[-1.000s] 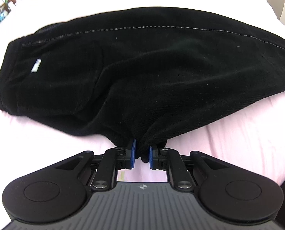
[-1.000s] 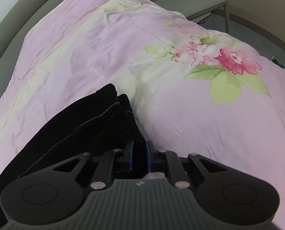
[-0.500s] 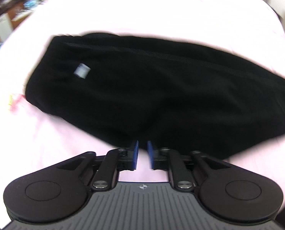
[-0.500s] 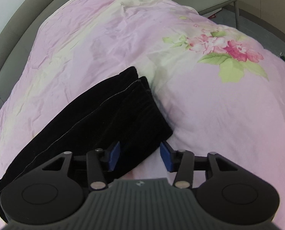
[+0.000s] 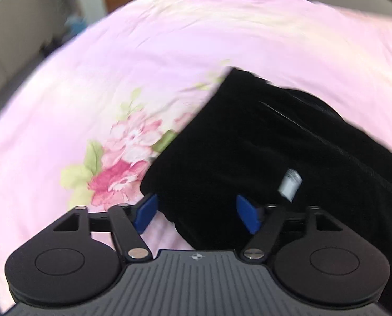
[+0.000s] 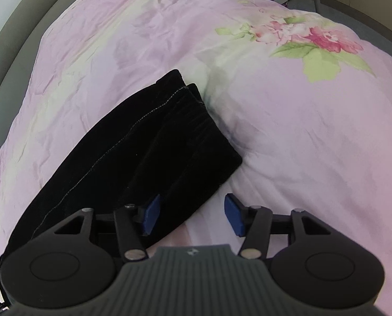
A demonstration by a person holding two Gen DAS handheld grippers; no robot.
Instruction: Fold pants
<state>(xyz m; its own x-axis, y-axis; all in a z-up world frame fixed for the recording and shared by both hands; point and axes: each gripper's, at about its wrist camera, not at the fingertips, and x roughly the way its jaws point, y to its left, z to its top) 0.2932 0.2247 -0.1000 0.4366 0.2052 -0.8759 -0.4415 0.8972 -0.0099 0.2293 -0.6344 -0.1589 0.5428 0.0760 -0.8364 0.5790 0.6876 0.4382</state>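
On the bed, over a pink floral quilt [image 6: 288, 121], the black pants [image 6: 148, 144] lie doubled over, one end under each tool. Left tool [image 5: 197, 214] has its jaws spreading wide, waistband corner with the little white tag [image 5: 290, 183] sitting between the blue pads but not pinched. Right tool [image 6: 193, 216] is also opening, about half spread; the leg cuffs' edge reaches just past its left pad, nothing gripped.
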